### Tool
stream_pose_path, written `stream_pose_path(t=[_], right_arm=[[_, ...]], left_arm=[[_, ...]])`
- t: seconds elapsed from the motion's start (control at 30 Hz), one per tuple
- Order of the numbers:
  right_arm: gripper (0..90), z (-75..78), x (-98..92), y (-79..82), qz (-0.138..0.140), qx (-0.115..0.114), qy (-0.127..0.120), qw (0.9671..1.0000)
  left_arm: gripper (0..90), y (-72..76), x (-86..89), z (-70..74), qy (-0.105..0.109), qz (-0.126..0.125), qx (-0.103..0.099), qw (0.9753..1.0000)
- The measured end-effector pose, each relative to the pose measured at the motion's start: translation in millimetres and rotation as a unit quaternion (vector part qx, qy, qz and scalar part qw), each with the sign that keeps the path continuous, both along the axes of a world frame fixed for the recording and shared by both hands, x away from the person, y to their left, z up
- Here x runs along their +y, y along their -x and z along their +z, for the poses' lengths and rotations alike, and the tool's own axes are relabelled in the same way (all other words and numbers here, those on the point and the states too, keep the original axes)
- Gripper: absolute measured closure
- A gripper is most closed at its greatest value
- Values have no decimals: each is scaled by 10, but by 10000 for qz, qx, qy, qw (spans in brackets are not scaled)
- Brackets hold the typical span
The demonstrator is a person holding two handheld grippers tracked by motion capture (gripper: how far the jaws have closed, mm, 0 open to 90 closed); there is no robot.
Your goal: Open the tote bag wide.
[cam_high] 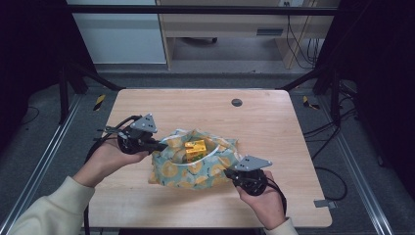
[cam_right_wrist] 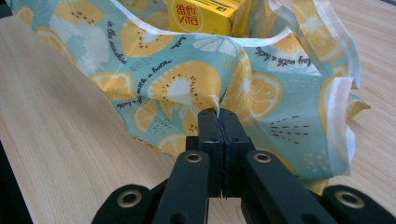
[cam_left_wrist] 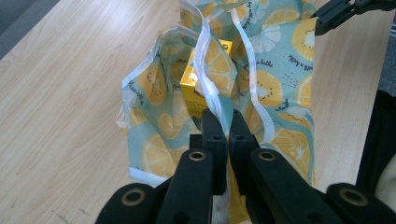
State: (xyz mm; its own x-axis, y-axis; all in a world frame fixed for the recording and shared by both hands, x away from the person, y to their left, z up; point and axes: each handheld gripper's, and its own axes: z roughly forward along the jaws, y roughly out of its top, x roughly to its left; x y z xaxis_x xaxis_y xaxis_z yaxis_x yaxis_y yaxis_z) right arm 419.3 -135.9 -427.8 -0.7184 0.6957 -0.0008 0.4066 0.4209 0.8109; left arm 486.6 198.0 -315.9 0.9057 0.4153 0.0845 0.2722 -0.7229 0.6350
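Centrally, the lemon-print bag [cam_high: 193, 166] lay on the counter [cam_high: 274, 122], yellow cartons [cam_high: 195, 148] inside. The left gripper [cam_left_wrist: 223, 122] pinched its white-edged rim; the right gripper [cam_right_wrist: 218, 113] clamped its side fabric.

Matt cloth bag [cam_high: 195, 169], glossy carton [cam_right_wrist: 201, 16], wood table [cam_high: 264, 122].
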Motion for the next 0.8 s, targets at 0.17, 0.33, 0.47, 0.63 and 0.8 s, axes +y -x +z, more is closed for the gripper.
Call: stream_pose_path(t=[0.17, 0.33, 0.47, 0.63, 0.8], right_arm=[[893, -9, -34, 7, -22, 42, -16, 10000], [892, -64, -65, -3, -72, 114, 87, 9999], [892, -105, -95, -27, -94, 190, 140, 9997], [889, -147, -97, -39, -96, 309, 224, 9992], [888, -168, -86, -37, -71, 361, 245, 9990]], left_arm=[[893, 92, 52, 46, 92, -50, -36, 9999], [893, 170, 92, 79, 245, -106, -49, 9996], [893, 265, 122, 59, 262, -215, -62, 9994], [893, 329, 164, -99, 183, -274, 51, 9994], [892, 358, 214, -309, 78, -278, 241, 9993]])
